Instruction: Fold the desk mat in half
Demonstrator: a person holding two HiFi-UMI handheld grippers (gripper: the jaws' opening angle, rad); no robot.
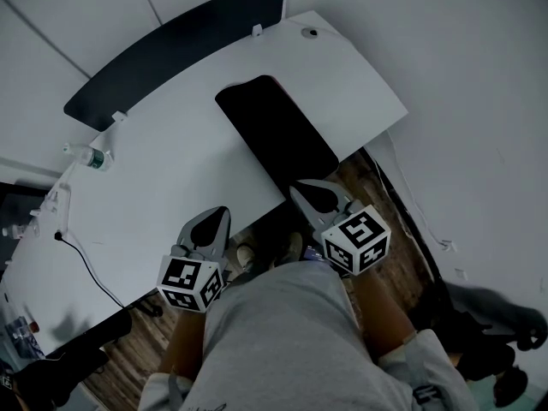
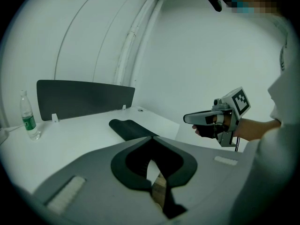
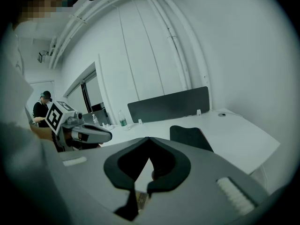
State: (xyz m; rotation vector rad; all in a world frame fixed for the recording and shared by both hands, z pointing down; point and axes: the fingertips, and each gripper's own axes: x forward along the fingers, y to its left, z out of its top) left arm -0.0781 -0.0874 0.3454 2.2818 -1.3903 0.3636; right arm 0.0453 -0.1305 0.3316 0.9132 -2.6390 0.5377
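The black desk mat [image 1: 278, 131] lies flat on the white desk [image 1: 171, 169] as a long dark strip that reaches the desk's front edge. It also shows ahead of the jaws in the left gripper view, mat [image 2: 129, 128], and in the right gripper view, mat [image 3: 190, 137]. My left gripper [image 1: 219, 213] hangs just off the front edge, left of the mat, shut and empty, its tips meeting [image 2: 151, 137]. My right gripper [image 1: 299, 187] hovers at the mat's near end, shut with nothing between its jaws [image 3: 147, 138]. Neither gripper touches the mat.
A water bottle [image 1: 96, 157] stands at the desk's left back corner. A dark divider panel [image 1: 171, 45] runs along the far edge. A black cable [image 1: 86, 264] trails over the left front. A round grommet [image 1: 310, 32] sits far right. A person [image 3: 44, 107] stands in the background.
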